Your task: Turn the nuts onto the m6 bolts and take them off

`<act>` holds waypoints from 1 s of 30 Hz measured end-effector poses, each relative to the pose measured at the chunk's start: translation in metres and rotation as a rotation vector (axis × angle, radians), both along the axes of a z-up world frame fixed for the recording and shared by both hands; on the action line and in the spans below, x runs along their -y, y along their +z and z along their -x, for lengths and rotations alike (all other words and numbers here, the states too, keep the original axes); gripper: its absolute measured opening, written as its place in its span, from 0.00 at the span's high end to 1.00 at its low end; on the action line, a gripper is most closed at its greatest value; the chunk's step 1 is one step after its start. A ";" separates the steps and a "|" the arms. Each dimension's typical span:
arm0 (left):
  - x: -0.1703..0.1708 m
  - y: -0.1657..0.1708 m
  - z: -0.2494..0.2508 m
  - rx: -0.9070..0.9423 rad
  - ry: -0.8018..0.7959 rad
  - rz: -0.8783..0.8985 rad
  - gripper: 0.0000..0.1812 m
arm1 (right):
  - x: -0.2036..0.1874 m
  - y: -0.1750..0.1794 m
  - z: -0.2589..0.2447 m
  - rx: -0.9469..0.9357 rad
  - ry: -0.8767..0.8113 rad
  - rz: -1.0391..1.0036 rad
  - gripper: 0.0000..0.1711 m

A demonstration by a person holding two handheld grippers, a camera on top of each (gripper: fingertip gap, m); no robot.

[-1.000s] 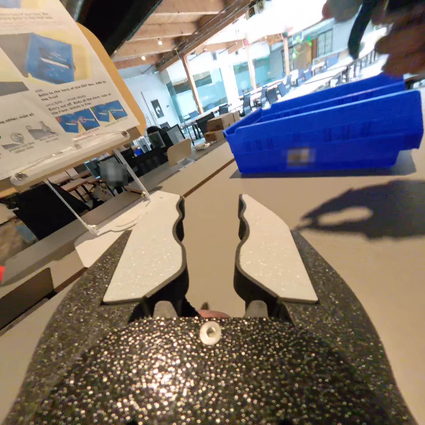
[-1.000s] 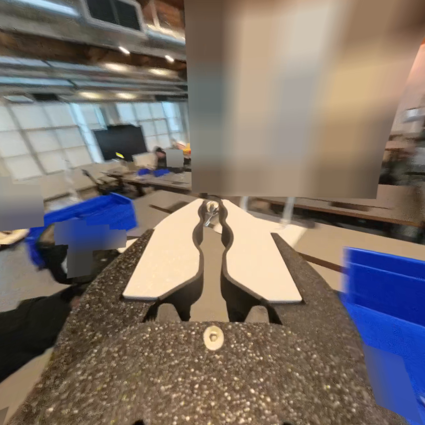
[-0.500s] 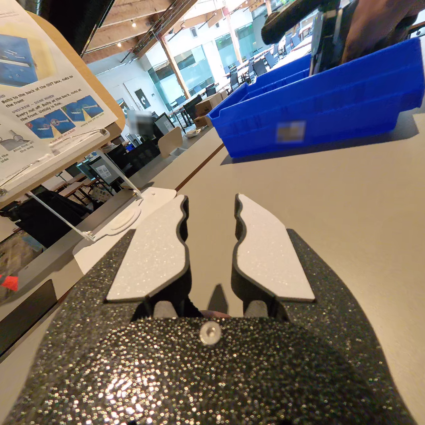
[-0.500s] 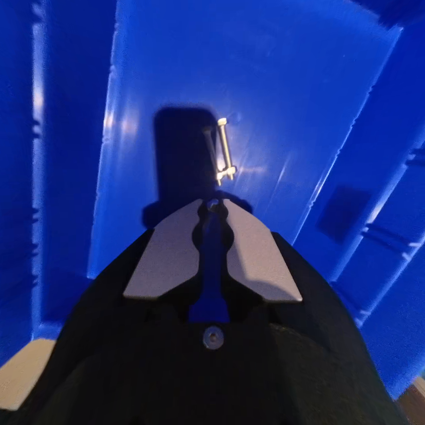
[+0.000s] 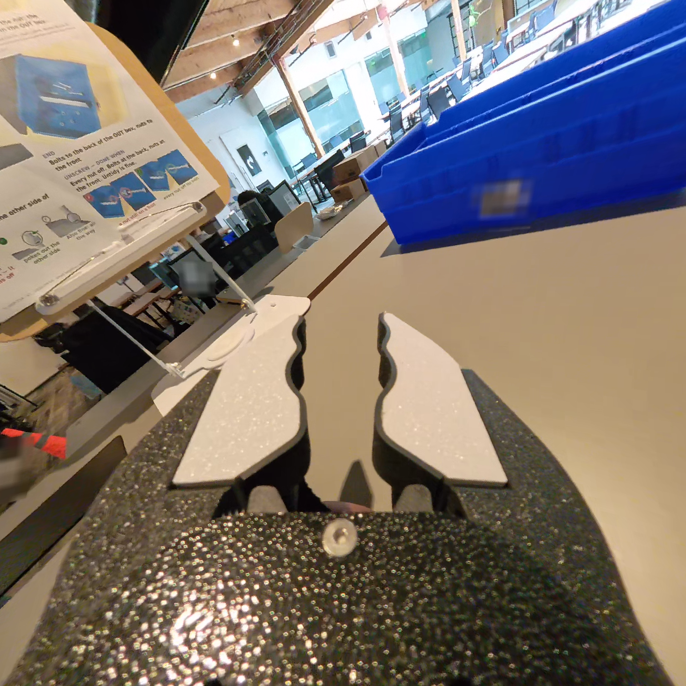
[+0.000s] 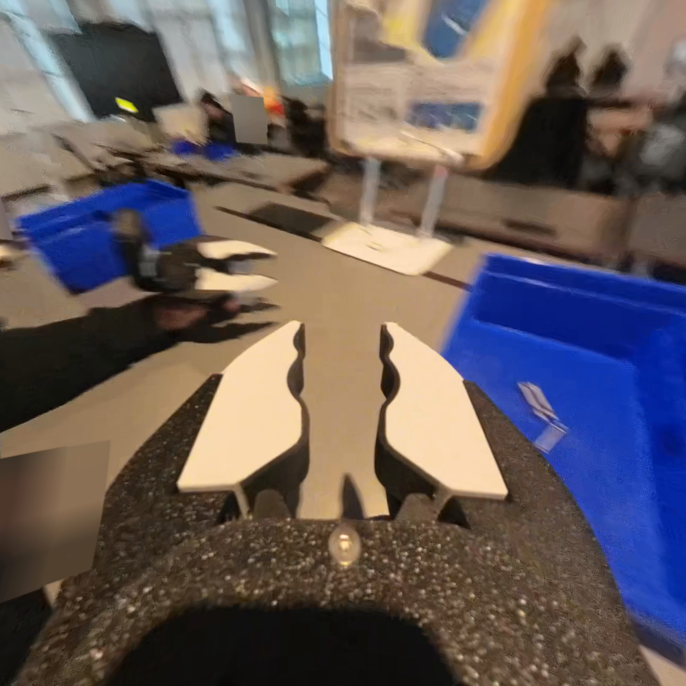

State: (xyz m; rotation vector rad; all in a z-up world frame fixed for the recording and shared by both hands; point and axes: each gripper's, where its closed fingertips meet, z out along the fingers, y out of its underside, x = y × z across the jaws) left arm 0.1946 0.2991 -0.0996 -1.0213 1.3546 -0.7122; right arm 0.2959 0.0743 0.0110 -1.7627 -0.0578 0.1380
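My left gripper (image 5: 341, 323) is open and empty, low over the grey table (image 5: 519, 334). It also shows in the right wrist view (image 6: 273, 266) at the left, held by a dark-sleeved arm. My right gripper (image 6: 341, 330) is open and empty above the table, just left of a blue bin (image 6: 579, 371). Silver bolts (image 6: 540, 404) lie on that bin's floor, blurred. The same blue bin stands at the upper right of the left wrist view (image 5: 557, 159). No nut shows in either view.
An instruction sheet on a wooden board with a clear stand (image 5: 85, 178) is at the left, with its white base (image 5: 237, 337) on the table; it also shows in the right wrist view (image 6: 412, 81). A second blue bin (image 6: 92, 226) stands far left.
My right gripper held a small metal part at its tips, went into the blue bin, then opened and drew back out over the table. The left gripper stayed open and shifted slightly.
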 end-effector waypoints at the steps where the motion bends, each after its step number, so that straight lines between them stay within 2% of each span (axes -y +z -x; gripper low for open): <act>1: 0.000 -0.001 -0.002 -0.005 0.004 -0.022 0.80 | -0.002 -0.004 0.036 0.012 0.067 -0.044 0.77; 5: 0.001 -0.004 -0.005 -0.016 0.021 -0.085 0.80 | -0.034 -0.058 0.140 -0.016 0.235 -0.068 0.72; 9: 0.003 0.002 0.006 0.034 0.031 -0.098 0.80 | -0.061 -0.101 0.193 -0.095 0.301 -0.049 0.68; 14: 0.009 0.011 0.041 0.100 0.070 -0.077 0.80 | -0.065 -0.108 0.202 -0.090 0.311 -0.029 0.69; 20: 0.038 0.007 0.081 0.079 0.056 -0.097 0.81 | -0.068 -0.113 0.198 -0.169 0.313 0.018 0.71; 23: 0.046 0.017 0.104 0.094 0.068 0.048 0.82 | -0.071 -0.118 0.198 -0.165 0.300 0.054 0.71; 25: 0.040 0.039 0.135 0.036 0.121 0.176 0.83 | -0.072 -0.120 0.198 -0.157 0.291 0.067 0.72; 26: 0.033 0.053 0.157 -0.035 0.152 0.184 0.82 | -0.072 -0.120 0.198 -0.156 0.291 0.071 0.72; 30: -0.044 0.118 0.303 -0.326 0.432 0.107 0.86 | -0.070 -0.125 0.202 -0.173 0.332 0.113 0.73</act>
